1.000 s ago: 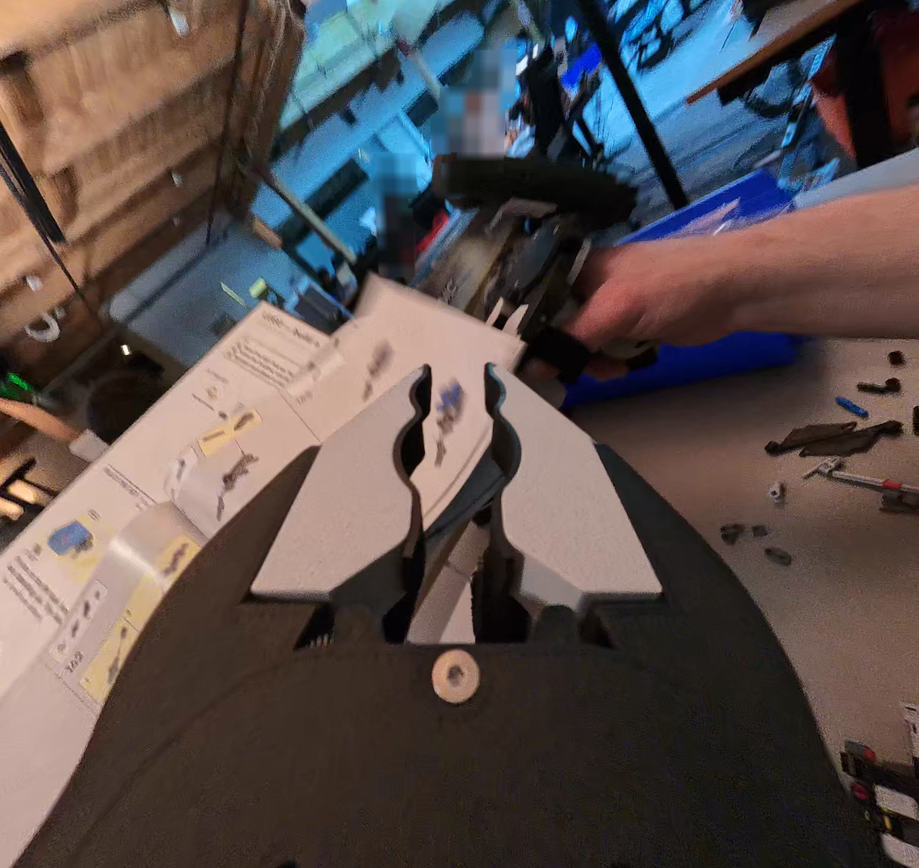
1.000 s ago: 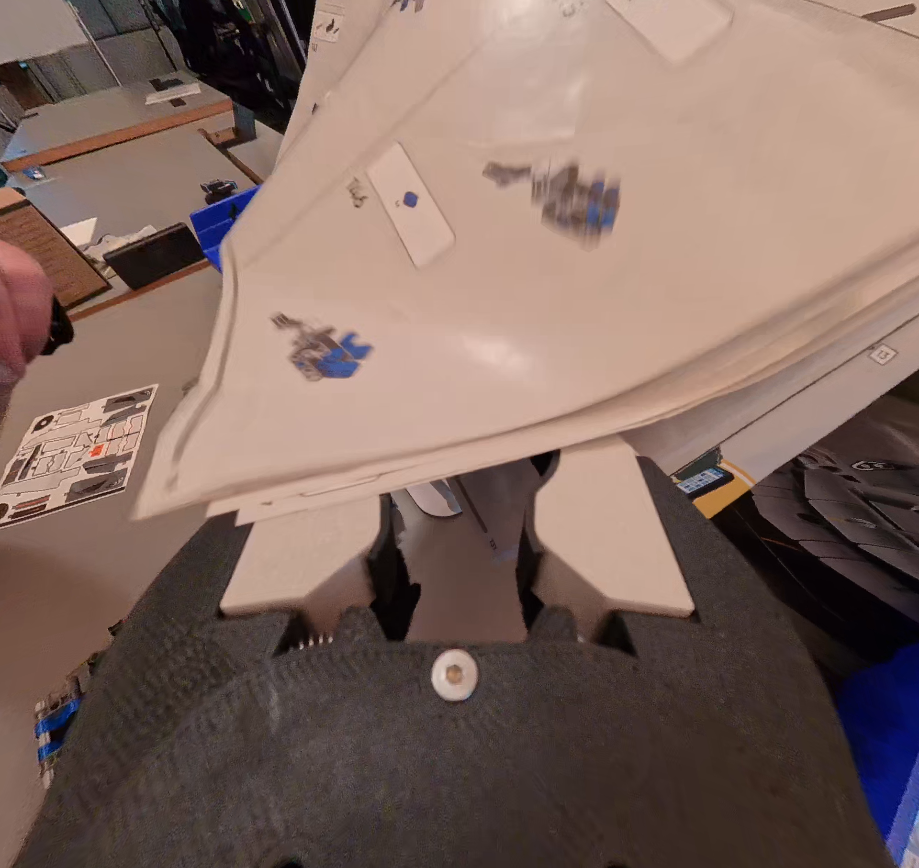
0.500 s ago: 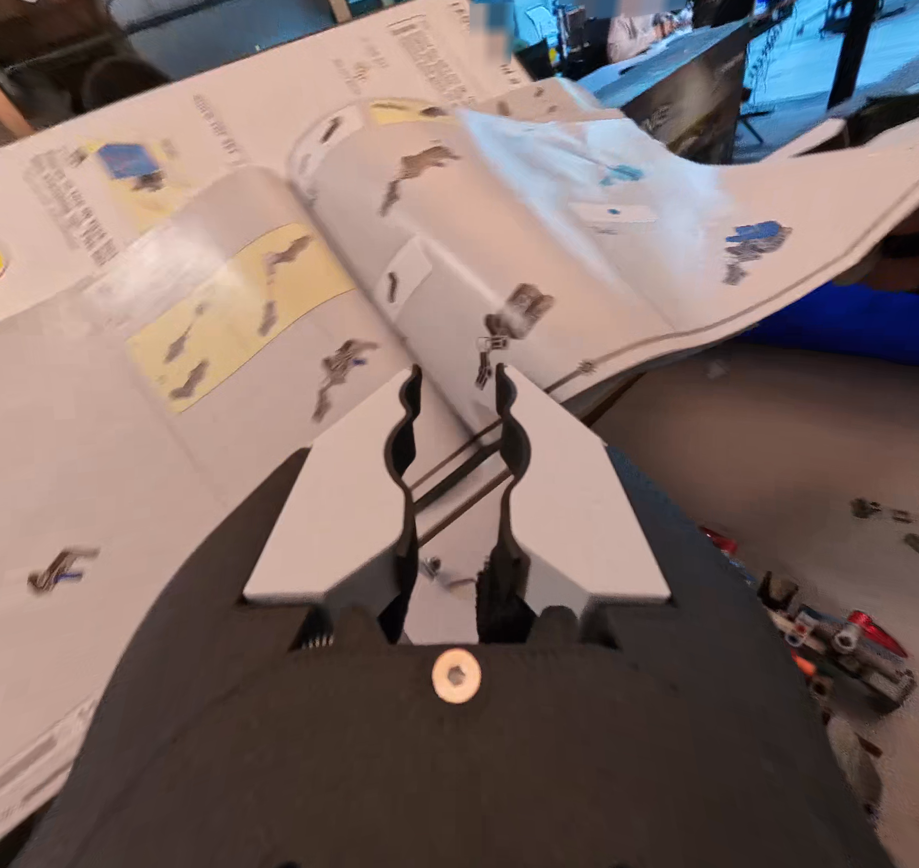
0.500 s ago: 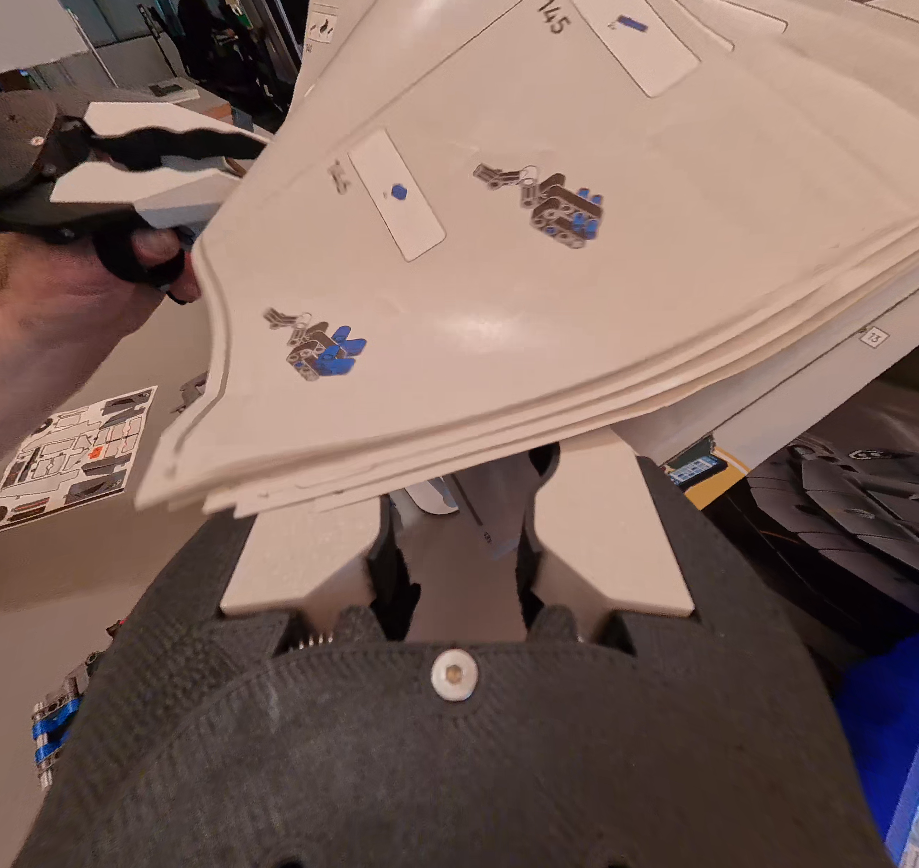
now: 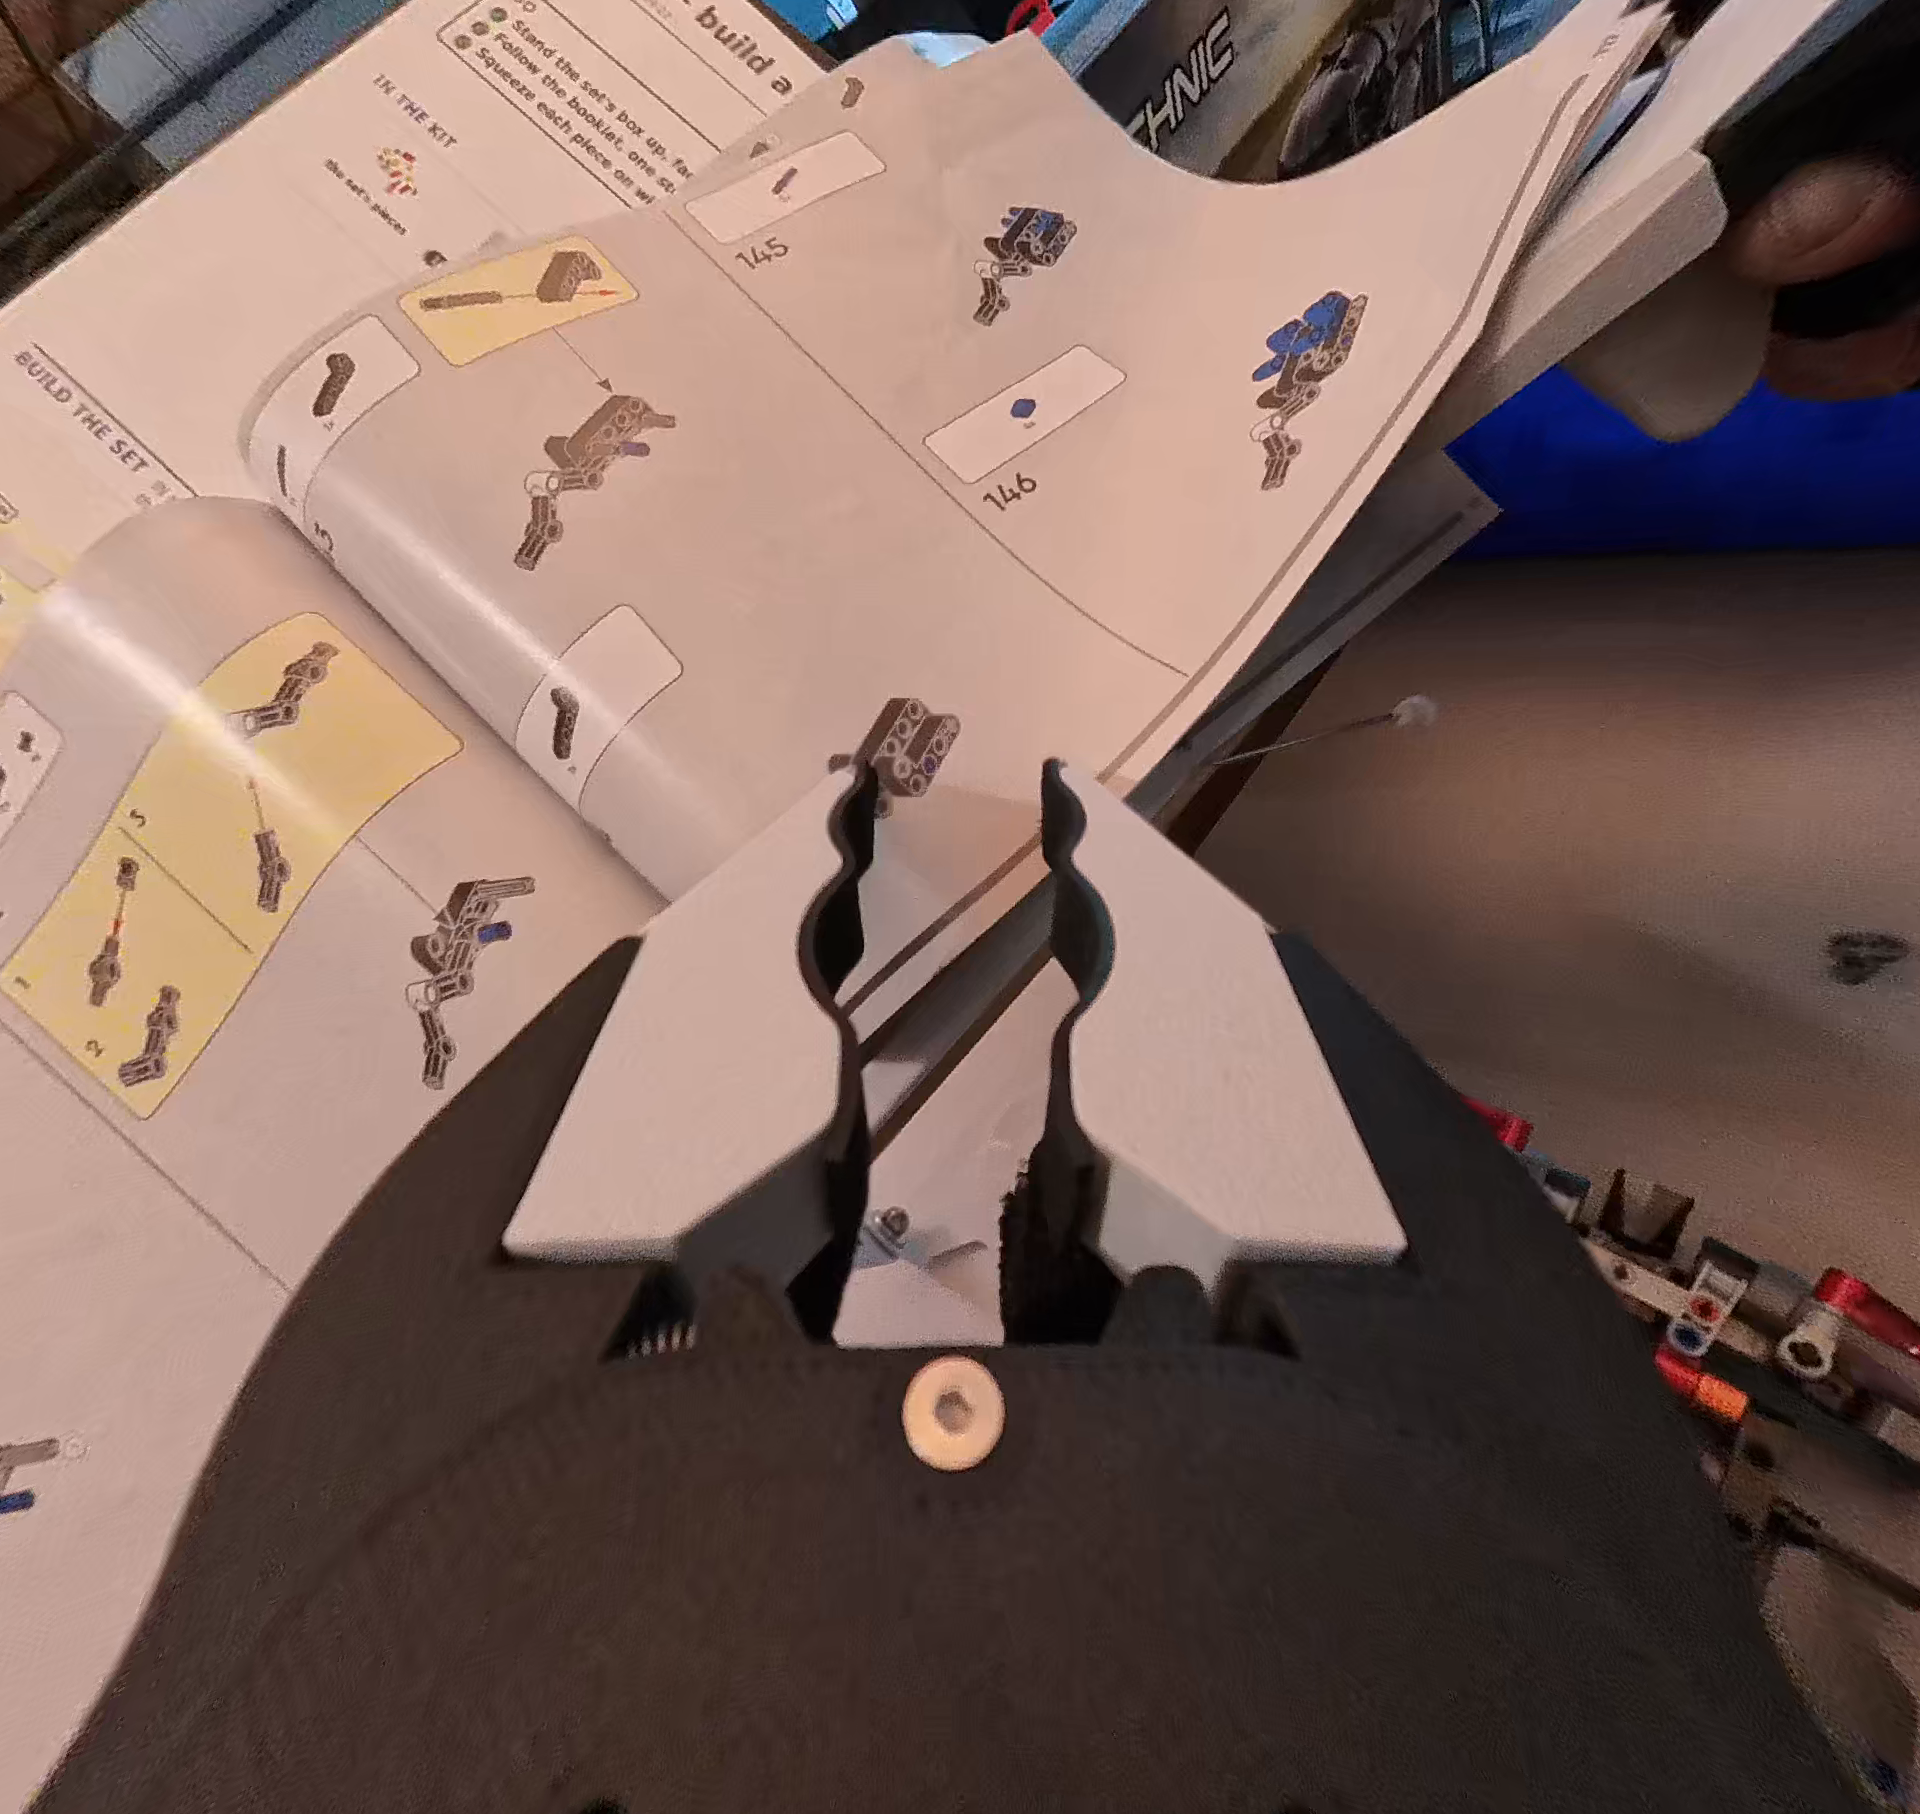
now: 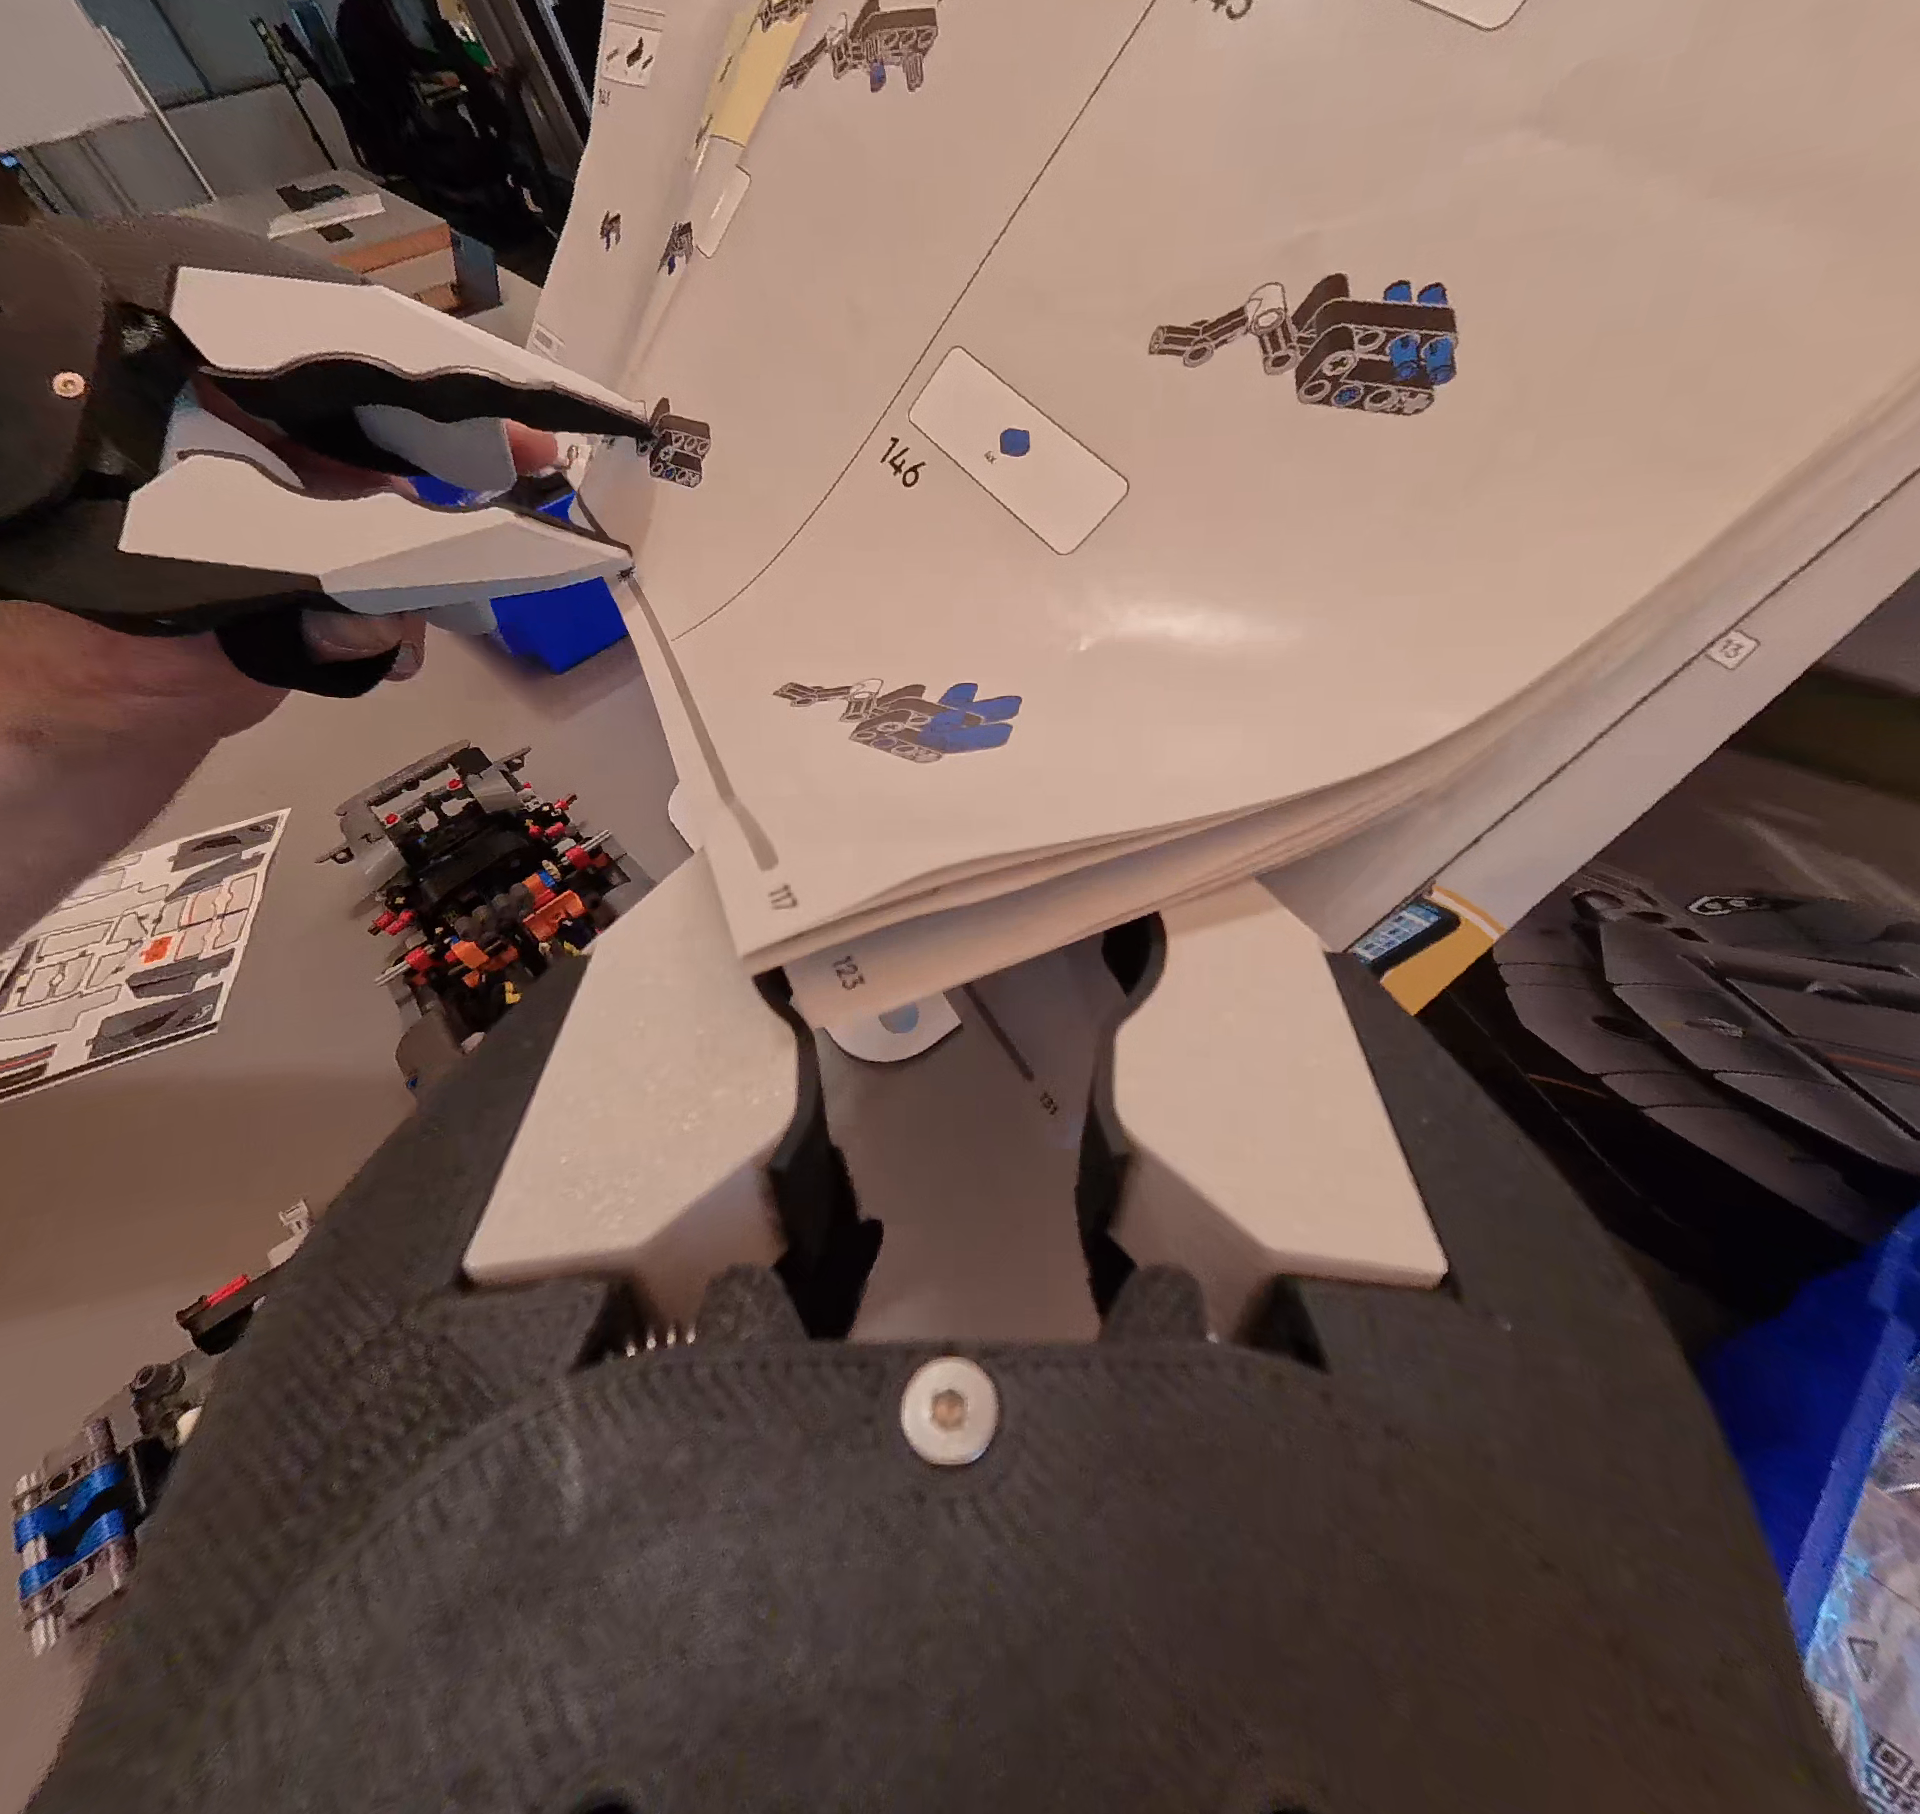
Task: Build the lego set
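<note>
The open instruction booklet (image 5: 810, 517) lies at the left of the table, with a thick sheaf of its right-hand pages (image 6: 1299, 569) lifted and bent upward. My right gripper (image 6: 951, 943) is shut on that sheaf; the pages hide its fingertips. It also shows at the upper right of the left wrist view (image 5: 1662, 185), clamped on the page corner. My left gripper (image 5: 956, 788) is open, its tips at the lower edge of the lifted page, which runs between the fingers. It shows in the right wrist view (image 6: 634, 497) too. The partly built Lego model (image 6: 478, 881) sits on the table below.
A sticker sheet (image 6: 125, 943) lies left of the model, and a small blue and black subassembly (image 6: 73, 1536) lies nearer. A blue bin (image 5: 1662, 486) and the set's box (image 5: 1247, 50) stand behind the booklet. Loose pieces (image 5: 1860, 959) lie on the grey table.
My left gripper has swung down from facing the room and moved to the edge of the lifted pages. My right gripper has kept its hold and raised the sheaf more upright.
</note>
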Motion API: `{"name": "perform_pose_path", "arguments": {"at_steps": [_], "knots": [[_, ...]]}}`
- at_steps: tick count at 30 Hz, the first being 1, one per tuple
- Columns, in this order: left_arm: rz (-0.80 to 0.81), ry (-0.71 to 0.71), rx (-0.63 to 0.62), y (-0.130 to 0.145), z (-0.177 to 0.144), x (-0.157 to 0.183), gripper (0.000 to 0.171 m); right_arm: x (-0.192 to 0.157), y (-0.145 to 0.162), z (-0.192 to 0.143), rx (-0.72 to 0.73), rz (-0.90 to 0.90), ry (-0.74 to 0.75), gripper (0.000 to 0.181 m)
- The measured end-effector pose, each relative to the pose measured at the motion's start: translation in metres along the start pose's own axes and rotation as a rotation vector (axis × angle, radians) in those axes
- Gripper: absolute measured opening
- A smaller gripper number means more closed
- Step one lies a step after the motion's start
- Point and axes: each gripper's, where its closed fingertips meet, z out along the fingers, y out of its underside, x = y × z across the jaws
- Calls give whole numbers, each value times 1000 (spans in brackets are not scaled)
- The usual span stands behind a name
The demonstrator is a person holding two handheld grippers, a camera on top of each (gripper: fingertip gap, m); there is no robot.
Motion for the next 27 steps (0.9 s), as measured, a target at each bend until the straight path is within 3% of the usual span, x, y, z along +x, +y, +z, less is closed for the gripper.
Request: {"name": "perform_pose_path", "arguments": {"at_steps": [3,6,8,12,14,16,19,26,27], "knots": [[29,-39,7,1,-8,-7,32,0,2,-1,-7,-20,16,52],[-17,-192,-13,12,-28,-44,39,-1,5,-2,-16,-30,18,53],[-117,-290,-43,34,-43,-81,47,-1,6,-2,-20,-33,16,53],[-410,-461,-127,103,-71,-152,79,-2,5,-1,-21,-33,13,53],[-587,-426,-150,131,-70,-161,93,-2,4,0,-20,-35,12,53],[-644,-394,-138,137,-64,-161,99,-3,4,1,-21,-37,11,53],[-584,-405,-162,132,-59,-159,90,-4,3,3,-21,-36,10,53],[-557,-422,-143,127,-58,-161,47,-4,1,5,-21,-36,6,52],[-543,-419,-139,125,-58,-160,34,-5,1,4,-21,-36,5,52]]}}
